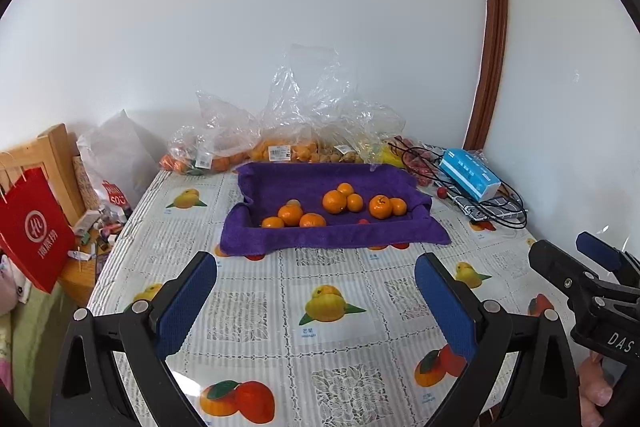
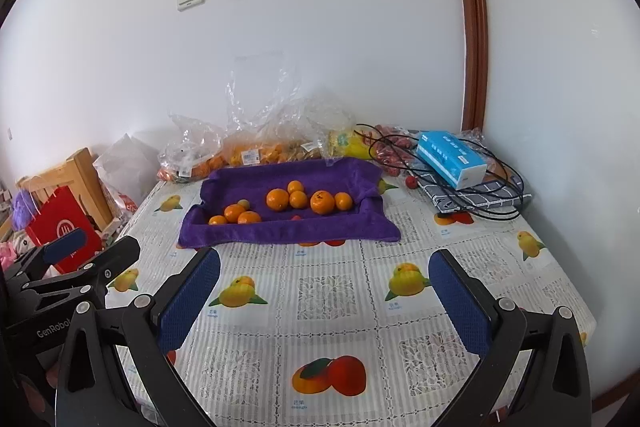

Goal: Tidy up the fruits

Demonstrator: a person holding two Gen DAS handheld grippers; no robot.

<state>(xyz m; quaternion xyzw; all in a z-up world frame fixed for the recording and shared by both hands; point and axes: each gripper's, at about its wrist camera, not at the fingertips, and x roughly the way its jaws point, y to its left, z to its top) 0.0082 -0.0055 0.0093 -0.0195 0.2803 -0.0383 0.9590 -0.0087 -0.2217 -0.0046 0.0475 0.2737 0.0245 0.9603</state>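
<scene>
Right now both of my claws are released and carry nothing. My left claw (image 1: pixel 316 301) hovers over the bare front part of the desk (image 1: pixel 248 315), its blue pads (image 1: pixel 186 303) spread wide, with only the fruit-printed cloth showing between them. My right claw (image 2: pixel 324 301) hangs the same way over the desk, pads wide apart, nothing between them. From the left camera I can see the right claw's black frame at the right edge, with part of a hand gripping its handle low in the corner.

Further back, the oranges (image 1: pixel 335 201) sit in a purple towel-lined tray (image 1: pixel 280 239), well apart from both claws. They lie in three small clusters: one toward the left front of the tray, one in the middle, one to the right. A small red fruit (image 2: pixel 296 217) sits near the tray's front edge.

Behind the tray, against the wall, are clear plastic bags of fruit (image 1: pixel 280 147). To the right lies a blue tissue box (image 2: pixel 450 157) on a checked cloth, with black cable (image 2: pixel 496 203) looped around it. A red paper bag (image 1: pixel 34 231) hangs off the desk's left side.
</scene>
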